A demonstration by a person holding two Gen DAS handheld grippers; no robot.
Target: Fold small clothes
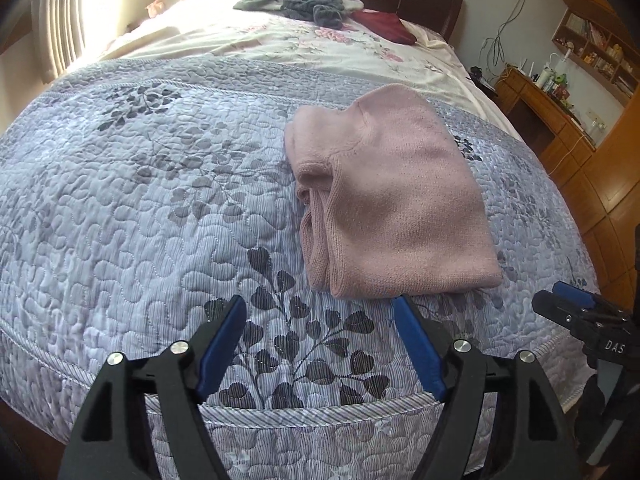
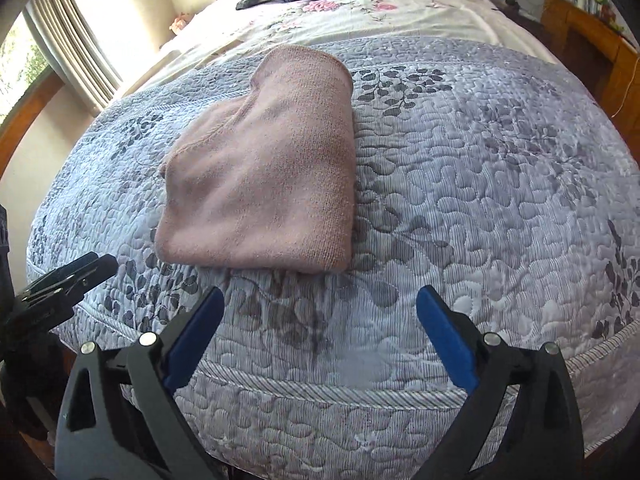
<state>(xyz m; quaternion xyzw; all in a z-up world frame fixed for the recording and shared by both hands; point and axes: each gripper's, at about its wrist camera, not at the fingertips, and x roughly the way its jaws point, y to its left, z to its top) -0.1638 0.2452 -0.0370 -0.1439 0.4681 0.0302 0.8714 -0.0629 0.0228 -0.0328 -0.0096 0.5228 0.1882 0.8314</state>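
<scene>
The pink sweater (image 1: 394,204) lies folded into a thick bundle on the quilt (image 1: 140,200), right of centre in the left wrist view, left of centre in the right wrist view (image 2: 260,184). My left gripper (image 1: 320,306) hangs just short of its near edge, jaws wide apart, nothing btwn them. My right gripper (image 2: 320,298) is the same: jaws spread, empty, over the quilt (image 2: 480,184) near the bed's front edge. Each shows at the other's frame edge, lower right in the left view, lower left in the right view. Upper frame: floral sheet (image 1: 328,46), a grey clothes heap (image 1: 308,0) w/ a dark red garment (image 1: 386,24) beside it. Wooden desk (image 1: 540,104) at far right.
</scene>
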